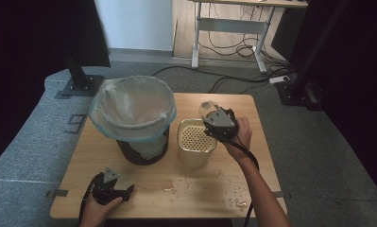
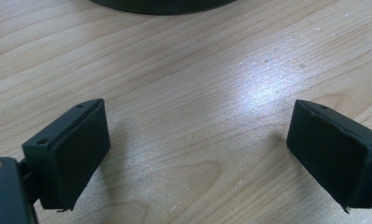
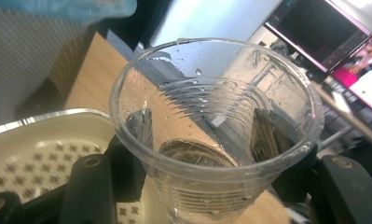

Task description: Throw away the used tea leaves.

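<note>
Clear plastic cup (image 3: 216,135) clamped in right claw (image 3: 211,186), left claw (image 2: 197,158) apart

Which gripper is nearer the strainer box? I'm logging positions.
Right. The right gripper, shut on a cup, is above the strainer box; the left gripper rests open, apart, at the table's near-left edge.
</note>
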Demonstrator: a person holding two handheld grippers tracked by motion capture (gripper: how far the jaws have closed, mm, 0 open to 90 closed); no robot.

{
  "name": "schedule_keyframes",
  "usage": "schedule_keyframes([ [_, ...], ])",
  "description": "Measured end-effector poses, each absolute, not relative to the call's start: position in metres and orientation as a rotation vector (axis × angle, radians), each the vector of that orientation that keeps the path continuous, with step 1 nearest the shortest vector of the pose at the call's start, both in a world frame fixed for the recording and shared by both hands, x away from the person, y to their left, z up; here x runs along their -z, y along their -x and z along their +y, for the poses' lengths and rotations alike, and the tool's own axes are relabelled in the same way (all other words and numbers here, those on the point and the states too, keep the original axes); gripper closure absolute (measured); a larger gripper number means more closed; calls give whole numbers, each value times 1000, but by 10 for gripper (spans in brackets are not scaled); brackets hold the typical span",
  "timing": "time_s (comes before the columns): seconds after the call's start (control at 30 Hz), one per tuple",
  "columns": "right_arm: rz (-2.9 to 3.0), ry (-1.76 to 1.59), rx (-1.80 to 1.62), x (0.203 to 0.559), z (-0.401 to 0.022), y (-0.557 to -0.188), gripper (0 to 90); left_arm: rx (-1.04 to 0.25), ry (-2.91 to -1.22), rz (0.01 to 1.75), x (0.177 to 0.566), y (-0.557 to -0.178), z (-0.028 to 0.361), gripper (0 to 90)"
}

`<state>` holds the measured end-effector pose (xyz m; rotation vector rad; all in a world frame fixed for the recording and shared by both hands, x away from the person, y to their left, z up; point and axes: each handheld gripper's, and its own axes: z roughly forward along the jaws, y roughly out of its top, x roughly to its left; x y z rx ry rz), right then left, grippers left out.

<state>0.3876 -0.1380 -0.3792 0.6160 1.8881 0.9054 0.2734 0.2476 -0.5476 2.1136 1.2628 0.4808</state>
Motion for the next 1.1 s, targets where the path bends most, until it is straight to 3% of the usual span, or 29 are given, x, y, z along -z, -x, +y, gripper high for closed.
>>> schedule_keyframes([
  [1.1, 1849, -76, -148, 389, -107, -389, 406, -478, -2118, 1261, 547, -273, 248, 53],
])
